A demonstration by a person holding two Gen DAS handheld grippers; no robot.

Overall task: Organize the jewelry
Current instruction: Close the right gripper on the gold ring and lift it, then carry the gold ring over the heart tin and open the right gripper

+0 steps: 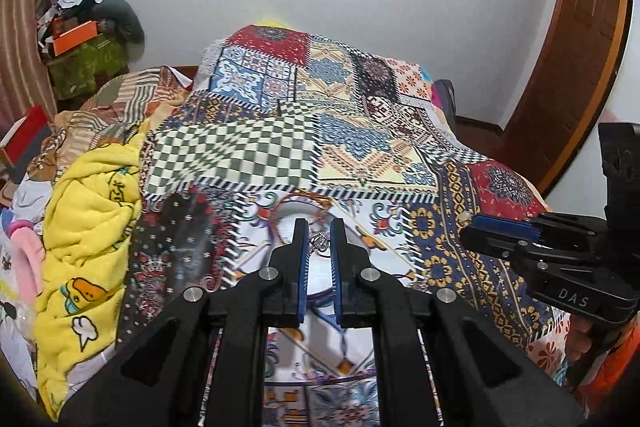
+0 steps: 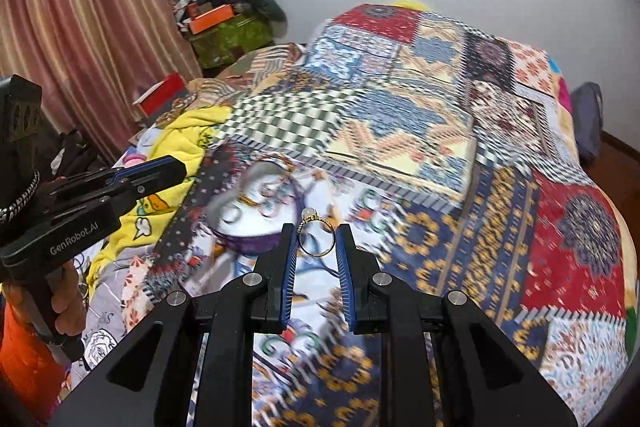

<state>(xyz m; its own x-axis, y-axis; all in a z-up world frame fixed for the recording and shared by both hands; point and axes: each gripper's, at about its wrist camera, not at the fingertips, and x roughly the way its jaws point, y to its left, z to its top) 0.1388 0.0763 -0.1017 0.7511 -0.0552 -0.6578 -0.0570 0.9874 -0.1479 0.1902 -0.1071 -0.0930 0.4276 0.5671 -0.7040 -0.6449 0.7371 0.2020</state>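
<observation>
Since the heart-shaped dish (image 2: 248, 215) sits just left of my right gripper (image 2: 317, 239), I judge its 2 pads pinch the gold ring (image 2: 317, 235) for dropping there, while my left gripper (image 1: 318, 247) hangs narrow around a small silver piece (image 1: 319, 242) above it, grip uncertain.

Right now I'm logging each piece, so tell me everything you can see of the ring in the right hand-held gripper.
The ring is a thin gold-coloured band with a small pale round stone at its upper left. It sits upright between the blue pads of the right hand-held gripper, its open hoop facing the camera, held above the patchwork bedspread. Nothing else touches it.
</observation>
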